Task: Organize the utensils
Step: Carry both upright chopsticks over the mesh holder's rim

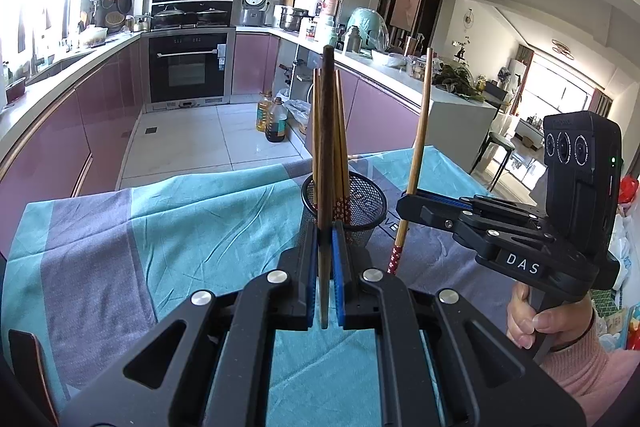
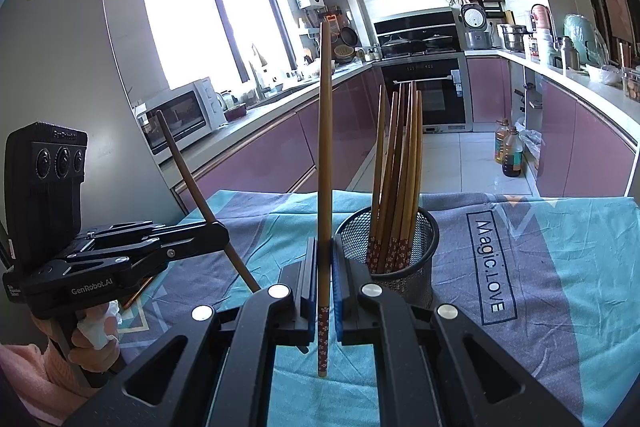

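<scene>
Each gripper is clenched on one chopstick, held upright above a cloth-covered worktop (image 2: pixel 560 267). The left gripper (image 1: pixel 325 267) grips a dark chopstick (image 1: pixel 327 147); the right gripper (image 2: pixel 324 279) grips a flower-patterned chopstick (image 2: pixel 325 167). Just beyond stands a black mesh holder (image 2: pixel 400 259) already containing several chopsticks (image 2: pixel 396 187). The step in hand appears to be loading; next, each stick needs lowering, tip down, into the holder's mouth.

surface: counter draped in a teal-and-grey cloth (image 2: pixel 560 267), wrinkled, hanging over the far edge | print: "Magic.LOVE" in a dark frame (image 2: pixel 491 265), at 3 o'clock of the holder | on cloth: black mesh holder (image 2: pixel 404 267) standing upright, chopsticks (image 2: pixel 396 163) inside, patterned ends down | beyond, 12 o'clock: tiled kitchen floor (image 1: pixel 192 135)
</scene>
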A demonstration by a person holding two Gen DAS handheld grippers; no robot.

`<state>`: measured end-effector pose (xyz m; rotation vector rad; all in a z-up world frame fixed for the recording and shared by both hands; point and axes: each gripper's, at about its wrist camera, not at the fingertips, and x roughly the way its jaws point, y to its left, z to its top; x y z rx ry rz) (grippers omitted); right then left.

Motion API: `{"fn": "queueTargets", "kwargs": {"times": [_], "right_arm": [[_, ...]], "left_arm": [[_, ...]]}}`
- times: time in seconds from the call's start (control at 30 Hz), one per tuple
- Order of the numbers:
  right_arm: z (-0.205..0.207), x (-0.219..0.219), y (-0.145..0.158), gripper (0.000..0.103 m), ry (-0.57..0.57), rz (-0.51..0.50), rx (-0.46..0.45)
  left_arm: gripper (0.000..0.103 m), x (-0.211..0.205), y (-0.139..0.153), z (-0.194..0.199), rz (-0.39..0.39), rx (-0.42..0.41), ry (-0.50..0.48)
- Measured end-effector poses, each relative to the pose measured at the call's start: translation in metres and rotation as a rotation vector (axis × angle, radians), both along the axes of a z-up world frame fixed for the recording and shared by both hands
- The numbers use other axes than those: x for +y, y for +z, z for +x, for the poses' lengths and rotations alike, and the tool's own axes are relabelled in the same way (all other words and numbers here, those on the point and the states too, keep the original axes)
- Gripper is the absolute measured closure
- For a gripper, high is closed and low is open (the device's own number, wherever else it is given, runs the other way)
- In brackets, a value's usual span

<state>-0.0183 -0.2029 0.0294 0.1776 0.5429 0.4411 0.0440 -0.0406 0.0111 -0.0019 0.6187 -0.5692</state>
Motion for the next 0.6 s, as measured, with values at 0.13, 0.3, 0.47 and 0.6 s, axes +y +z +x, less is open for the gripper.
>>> {"fn": "queueTargets", "kwargs": {"times": [0.13,0.3,0.47,0.6], "right_arm": [[0.001,0.0,0.003,0.097,-0.001,-0.002,-0.006],[0.002,0.0,0.006,0.097,0.002,-0.005,-0.014],[0.004,0.0,0.01,0.097,0.002,-0.004,-0.025],[0.007,-0.001,0.015,0.097,0.001,0.005,-0.037]], "left_arm": [[0.096,-0.001,0.003,0.0,0.003,-0.009,-0.002],[0.096,-0.001,0.007,-0.001,0.006,-0.019,-0.002],[0.096,-0.002,0.013,-0.004,0.007,-0.036,-0.004],[0.096,0.001,0.02,-0.005,-0.002,-0.053,-0.007]]}}
